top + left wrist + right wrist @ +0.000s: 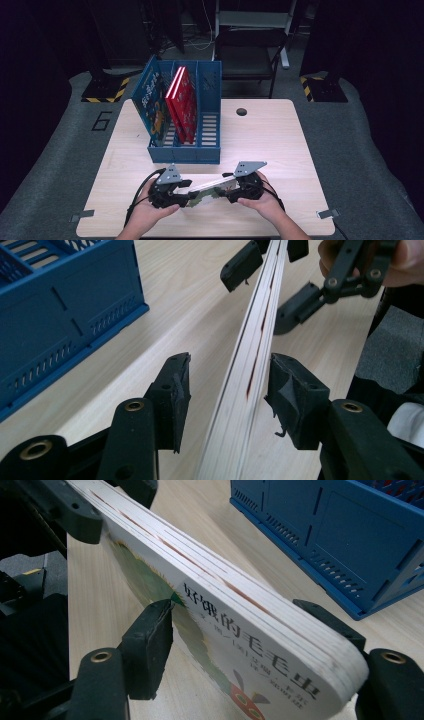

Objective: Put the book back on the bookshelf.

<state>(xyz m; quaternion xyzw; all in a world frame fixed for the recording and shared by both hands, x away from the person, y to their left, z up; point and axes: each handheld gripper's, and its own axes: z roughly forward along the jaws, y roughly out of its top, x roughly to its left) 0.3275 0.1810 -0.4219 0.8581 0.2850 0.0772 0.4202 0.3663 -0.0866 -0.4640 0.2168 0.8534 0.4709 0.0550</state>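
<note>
High view, book: a board book [207,189] is held low over the near edge of the table [280,145], between the left gripper [184,196] and the right gripper [226,189], 1 at each end.
High view, rack: a blue file rack [185,150] with 3 slots stands behind the book; a blue book [152,100] leans in the left slot and red books [182,102] in the middle one.
High view, hard to make out: the hands cover most of both grippers, so the jaws cannot be read here.
Left gripper view, jaws: they stand half-wide on either side of the book's page edge [240,390]; a gap shows at the left pad, and contact at the right pad cannot be told.
Left gripper view, far end: the right gripper [272,285] straddles the book's other end.
Right gripper view, jaws: both pads sit against the book [240,630], 1 on the printed cover, 1 on the far face, so this gripper seems to carry it.
Right gripper view, handling: thick stiff pages, rounded corners, glossy cover; probably rigid, fairly heavy and slippery, best pinched across its thickness near an end.
Right gripper view, cut off: the cover's lower part runs out of frame.
</note>
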